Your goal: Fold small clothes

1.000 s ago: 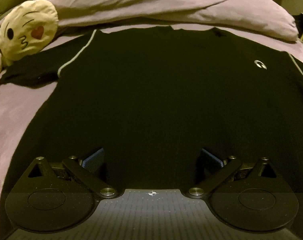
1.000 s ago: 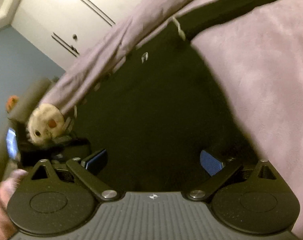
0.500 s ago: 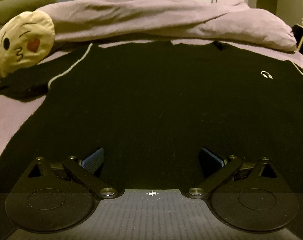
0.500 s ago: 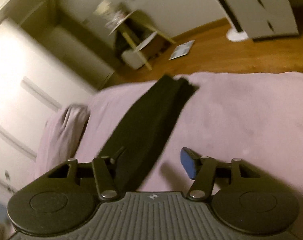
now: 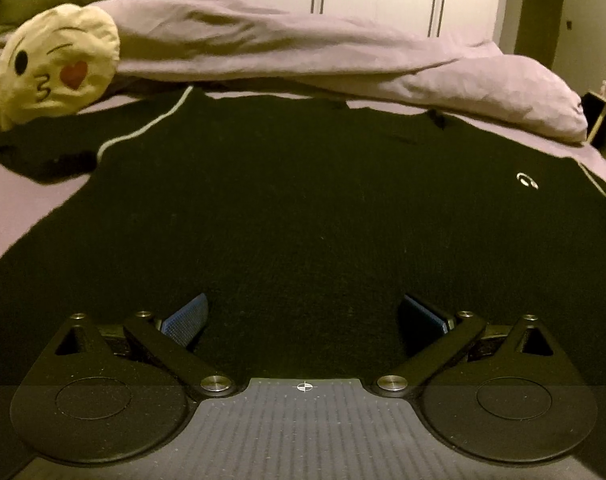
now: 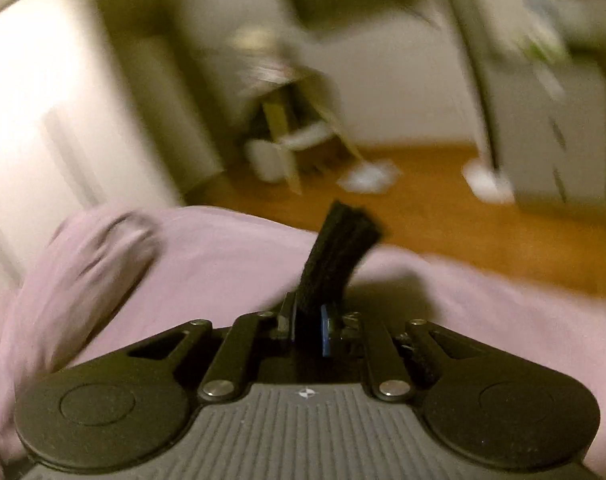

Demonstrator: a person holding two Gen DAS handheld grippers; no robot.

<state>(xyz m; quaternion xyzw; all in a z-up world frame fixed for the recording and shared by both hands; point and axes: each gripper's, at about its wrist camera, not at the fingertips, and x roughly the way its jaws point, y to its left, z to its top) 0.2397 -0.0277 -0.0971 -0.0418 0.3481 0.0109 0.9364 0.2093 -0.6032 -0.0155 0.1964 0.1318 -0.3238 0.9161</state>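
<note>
Swinging away from the sweater's body, the right gripper (image 6: 307, 330) now looks out over the bed's far side toward the wooden floor (image 6: 443, 200), and its jaws, wide apart a second ago, are closing on the black sleeve (image 6: 335, 252), whose cuff sticks up between the pads. The left gripper (image 5: 303, 314) has dipped slightly and hangs with fingers spread and released over the lower hem of the black sweater (image 5: 303, 200), which lies flat, front up, on the lilac bedsheet (image 5: 19, 200). To fold well, I judge the sleeve should be carried across the chest in a low, smooth arc, laid straight, while the left side steadies the body. Room is tight at the top, where the rumpled duvet (image 5: 343, 56) touches the collar, and the emoji cushion (image 5: 59, 64) crowds the other sleeve; the bed edge lies just beyond the held cuff
</note>
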